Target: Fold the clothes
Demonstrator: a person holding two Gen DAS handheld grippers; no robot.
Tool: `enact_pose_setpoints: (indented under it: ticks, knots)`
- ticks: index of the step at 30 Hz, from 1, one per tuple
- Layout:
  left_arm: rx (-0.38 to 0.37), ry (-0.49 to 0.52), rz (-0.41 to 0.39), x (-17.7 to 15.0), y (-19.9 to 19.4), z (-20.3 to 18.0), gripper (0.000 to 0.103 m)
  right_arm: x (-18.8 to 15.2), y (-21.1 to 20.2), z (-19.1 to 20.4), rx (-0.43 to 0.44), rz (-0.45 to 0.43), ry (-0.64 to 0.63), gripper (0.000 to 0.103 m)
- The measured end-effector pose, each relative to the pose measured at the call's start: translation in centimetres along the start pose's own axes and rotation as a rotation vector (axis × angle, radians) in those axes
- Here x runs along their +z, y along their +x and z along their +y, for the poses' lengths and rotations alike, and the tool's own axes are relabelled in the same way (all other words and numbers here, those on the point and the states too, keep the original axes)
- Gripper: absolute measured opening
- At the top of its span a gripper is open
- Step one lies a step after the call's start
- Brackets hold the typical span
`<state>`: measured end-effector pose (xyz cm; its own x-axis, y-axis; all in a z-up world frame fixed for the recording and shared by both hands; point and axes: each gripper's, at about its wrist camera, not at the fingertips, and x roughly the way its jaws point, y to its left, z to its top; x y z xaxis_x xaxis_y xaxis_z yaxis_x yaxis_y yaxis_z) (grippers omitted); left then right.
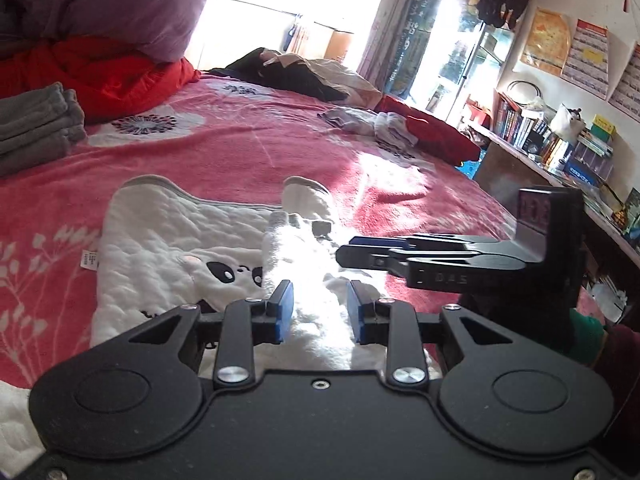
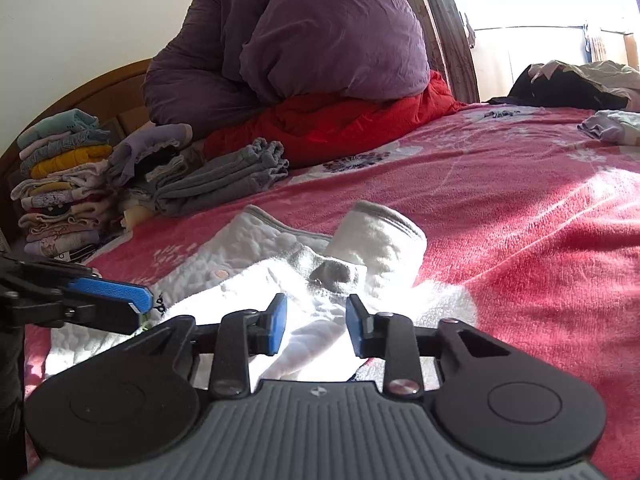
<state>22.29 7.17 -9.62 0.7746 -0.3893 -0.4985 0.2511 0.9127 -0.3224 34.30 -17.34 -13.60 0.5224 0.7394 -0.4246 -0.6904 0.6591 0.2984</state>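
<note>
The white quilted garment with grey trim and a panda print (image 1: 168,248) lies flat on the pink floral fleece blanket (image 1: 240,152), directly under and ahead of both tools. The left gripper (image 1: 320,312) hovers over the sunlit white fabric, blue pads apart, gripping nothing. The right gripper (image 2: 316,324) sits just beside it, jaws likewise parted above the garment's folded sleeve (image 2: 380,236).
</note>
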Motion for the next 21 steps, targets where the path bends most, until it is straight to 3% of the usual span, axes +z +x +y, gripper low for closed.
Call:
enact_pose_setpoints:
  ticks: [5,12,16,21]
  knots:
    - [-0.008,-0.002,-0.017,0.5,0.3,0.3,0.027,0.4,-2.8,1.8,0.047,-0.019,-0.075,0.035]
    - [-0.063,0.046,0.016,0.1,2.1,-0.6,0.027,-2.2,-5.5,7.5,0.202,0.098,-0.279,0.033]
    - [0.009,0.124,0.111,-1.2,4.7,-1.2,0.027,-5.4,-3.8,7.3,0.212,0.199,-0.249,0.031]
    - [0.047,0.180,0.130,-1.9,5.7,-1.6,0.027,-6.5,-3.8,7.3,0.204,0.162,-0.240,0.030]
